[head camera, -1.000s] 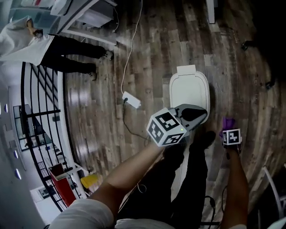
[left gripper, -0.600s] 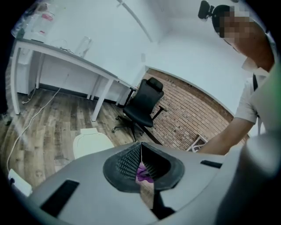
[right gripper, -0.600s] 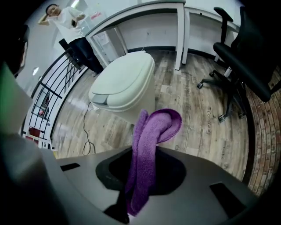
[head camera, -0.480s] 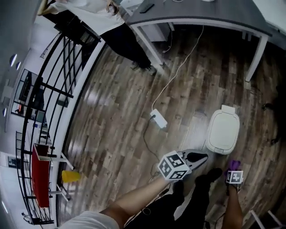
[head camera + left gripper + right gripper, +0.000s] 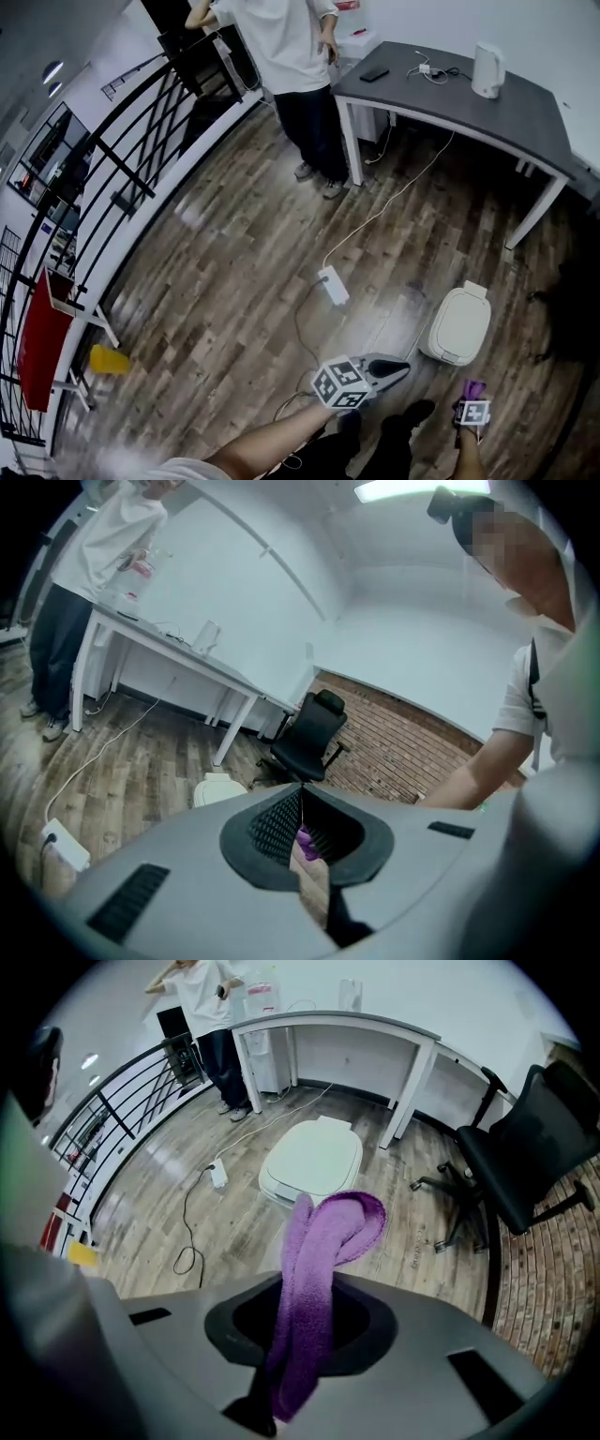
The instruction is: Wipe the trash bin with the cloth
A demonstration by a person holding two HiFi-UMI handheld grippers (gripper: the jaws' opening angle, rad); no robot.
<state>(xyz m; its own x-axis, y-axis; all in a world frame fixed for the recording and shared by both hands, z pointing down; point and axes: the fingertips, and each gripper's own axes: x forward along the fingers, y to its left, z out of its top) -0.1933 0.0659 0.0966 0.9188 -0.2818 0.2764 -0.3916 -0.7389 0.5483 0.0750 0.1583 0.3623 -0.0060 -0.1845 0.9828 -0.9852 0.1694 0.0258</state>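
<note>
A wooden floor [image 5: 234,281] is seen across most of the head view. A black railing [image 5: 122,178] is set along it from 9 to 11 o'clock, and a grey counter [image 5: 469,103] on white legs is placed at 1 o'clock. A person in a white top [image 5: 281,37] is seen standing at 12 o'clock, just beside the counter's left end. In the right gripper view a black office chair [image 5: 525,1147] is found at 3 o'clock.

The white trash bin [image 5: 457,324] is stood on the floor at 4 o'clock in the head view with its lid shut, apart from both grippers.

The left gripper [image 5: 401,367] is held at 5 o'clock, pointed toward the bin; its jaws appear to be brought together at the tips with nothing clamped between them. The right gripper [image 5: 472,396] is held low at 5 o'clock, near the bin, and is clamped on the purple cloth [image 5: 314,1269], whose free end is folded over above the jaws.

A white power strip [image 5: 334,285] with its cable is laid on the floor at mid-frame.
</note>
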